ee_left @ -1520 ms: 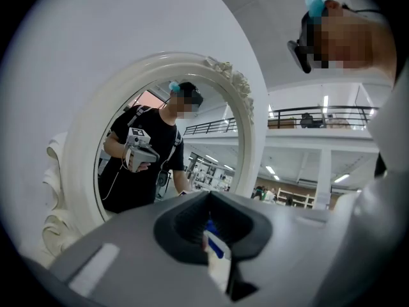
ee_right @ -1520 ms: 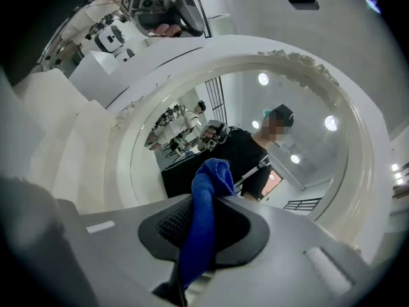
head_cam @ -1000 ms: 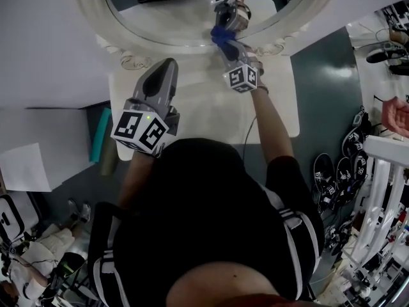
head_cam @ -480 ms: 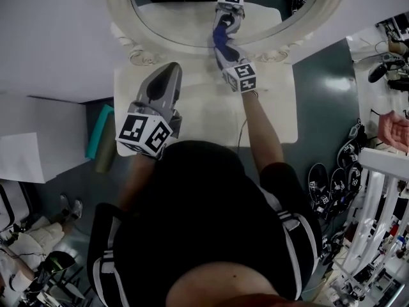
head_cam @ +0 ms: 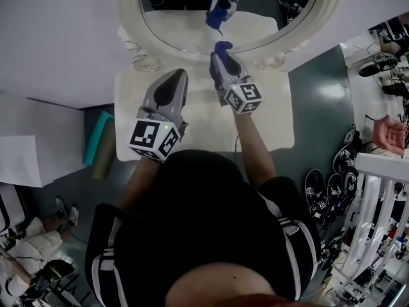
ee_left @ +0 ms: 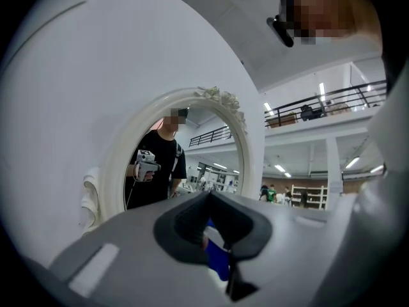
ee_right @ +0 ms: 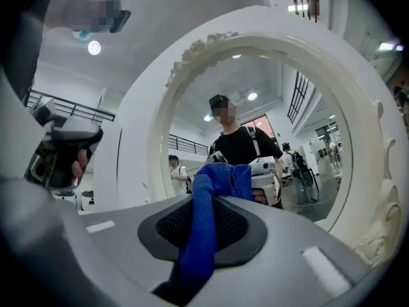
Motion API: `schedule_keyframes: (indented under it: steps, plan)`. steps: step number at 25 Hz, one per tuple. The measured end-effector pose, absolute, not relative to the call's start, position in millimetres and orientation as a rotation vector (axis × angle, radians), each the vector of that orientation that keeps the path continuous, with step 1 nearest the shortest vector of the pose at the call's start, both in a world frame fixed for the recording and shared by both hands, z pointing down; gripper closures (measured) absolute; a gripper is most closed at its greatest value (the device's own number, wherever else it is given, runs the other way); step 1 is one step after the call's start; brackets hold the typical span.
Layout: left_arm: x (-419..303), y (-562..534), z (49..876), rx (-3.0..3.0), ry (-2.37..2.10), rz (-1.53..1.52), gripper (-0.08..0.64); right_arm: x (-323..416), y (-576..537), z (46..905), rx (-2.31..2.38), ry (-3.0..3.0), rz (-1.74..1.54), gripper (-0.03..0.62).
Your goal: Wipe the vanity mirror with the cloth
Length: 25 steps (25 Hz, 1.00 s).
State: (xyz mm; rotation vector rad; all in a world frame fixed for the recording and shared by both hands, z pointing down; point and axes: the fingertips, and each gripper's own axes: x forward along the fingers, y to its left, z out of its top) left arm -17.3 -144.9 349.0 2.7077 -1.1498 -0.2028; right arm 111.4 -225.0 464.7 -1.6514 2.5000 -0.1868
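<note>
**Cloth just short of the glass: press it on flat**

Your right tongs (ee_right: 206,204) are clamped on the blue cloth (ee_right: 217,174), and a bunched tuft stands past the tips. In the head view that tuft sits at top centre, by the lower rim of the vanity mirror (head_cam: 185,27). It is apart from its own reflection, so I judge it off the glass. Press it on lightly and sweep in overlapping passes, keeping the hard tips clear. Your left tongs (head_cam: 177,77) are closed over the bench (head_cam: 271,123), left of centre. A blue patch at their gap is unclear, and the mirror's top is cut off.
</note>
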Motion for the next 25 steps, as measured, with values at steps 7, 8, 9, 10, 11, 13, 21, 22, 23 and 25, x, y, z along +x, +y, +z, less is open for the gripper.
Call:
schedule_keyframes:
  steps: [7, 8, 9, 10, 11, 13, 21, 22, 23, 25]
  plan:
    - [-13.4, -137.2, 351.1, 2.709, -1.096, -0.215, 0.548, 116.9, -164.1, 414.6, -1.717, 2.323, -0.205, 0.526]
    - [-12.6, -135.9, 351.0, 2.707, -1.088, -0.219, 0.548, 116.3, -153.9, 407.8, -1.719, 2.306, -0.202, 0.526]
    - [-11.8, -134.6, 351.3, 2.704, -1.079, -0.223, 0.548, 115.2, -143.6, 401.9, -1.719, 2.29, -0.2, 0.526]
    - [-11.1, -133.4, 352.1, 2.7, -1.072, -0.226, 0.548, 113.9, -133.7, 397.1, -1.721, 2.275, -0.199, 0.526]
    - [-10.7, -132.4, 353.4, 2.697, -1.067, -0.226, 0.548, 112.9, -124.3, 393.0, -1.726, 2.257, -0.198, 0.526]
    - [-10.3, -130.4, 357.4, 2.693, -1.063, -0.222, 0.548, 113.2, -108.7, 386.4, -1.742, 2.225, -0.187, 0.526]
    - [-7.9, -127.5, 376.0, 2.651, -1.053, -0.194, 0.548, 131.0, -78.7, 374.4, -1.812, 2.12, -0.204, 0.526]
    - [-6.6, -127.0, 376.2, 2.656, -1.053, -0.19, 0.548, 133.1, -78.2, 374.1, -1.82, 2.116, -0.204, 0.526]
    - [-5.3, -126.7, 376.6, 2.66, -1.053, -0.185, 0.548, 134.8, -78.4, 374.1, -1.829, 2.116, -0.203, 0.526]
    - [-4.1, -127.0, 377.4, 2.661, -1.056, -0.179, 0.548, 136.4, -79.2, 375.3, -1.853, 2.124, -0.2, 0.528]
